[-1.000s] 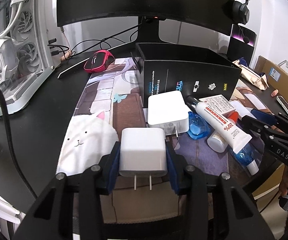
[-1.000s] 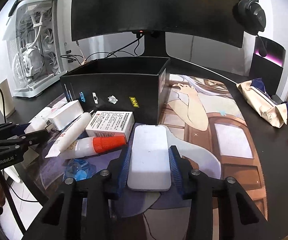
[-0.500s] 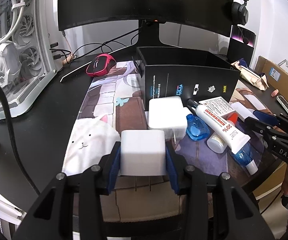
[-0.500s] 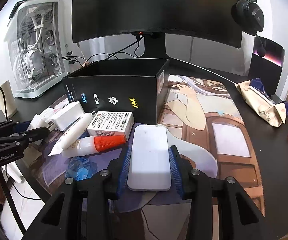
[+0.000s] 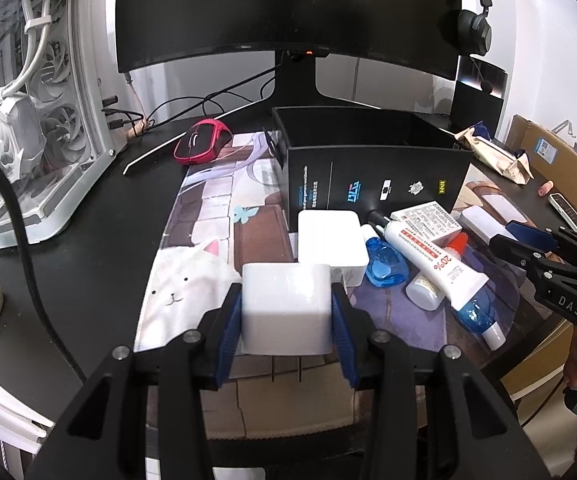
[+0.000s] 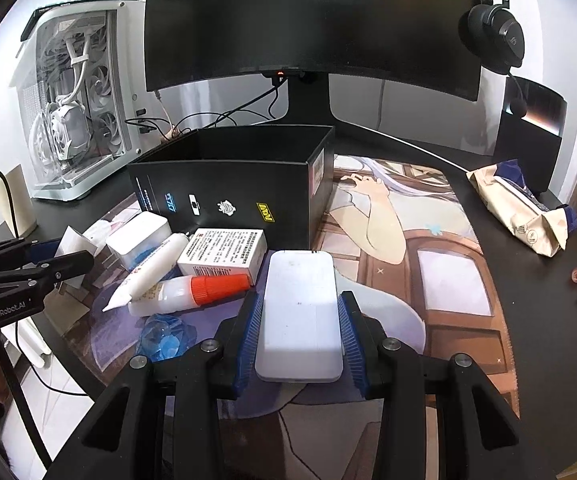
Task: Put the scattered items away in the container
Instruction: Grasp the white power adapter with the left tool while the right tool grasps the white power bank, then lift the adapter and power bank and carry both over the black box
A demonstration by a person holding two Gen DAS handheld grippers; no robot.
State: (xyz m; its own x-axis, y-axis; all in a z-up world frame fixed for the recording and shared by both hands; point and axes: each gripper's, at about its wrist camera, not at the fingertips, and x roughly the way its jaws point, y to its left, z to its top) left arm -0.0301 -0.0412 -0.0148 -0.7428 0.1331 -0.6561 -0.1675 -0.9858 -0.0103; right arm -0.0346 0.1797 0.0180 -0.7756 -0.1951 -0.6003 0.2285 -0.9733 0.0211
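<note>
Both hands are loaded right now. The left gripper (image 5: 286, 322) is clamped on a white charger (image 5: 286, 308), its two prongs hanging down toward the desk mat (image 5: 208, 216). The right gripper (image 6: 299, 334) is squeezing a flat white power bank (image 6: 299, 312) along its long sides, held level above the mat.

The black box (image 6: 224, 184) sits open-topped just beyond the clutter, in front of the monitor, and that's surely where both pieces are headed.

Here's the worry. The box walls stand tall, and a low approach could catch the near rim and shove the box back. The charger's smooth sides are pinched only at its lower half, so a knock on the rim could twist it loose. The power bank sticks out well past the pads, so its front end would hit first.

And both grippers aiming at one opening could bump each other.

Beneath them, a white tube (image 5: 428, 256), a red-capped bottle (image 6: 192, 292), a small carton (image 6: 224, 254), a second white adapter (image 5: 330, 236) and blue packets (image 5: 384, 264) lie crowded against the box front; a dipping hand could scatter them off the mat.
</note>
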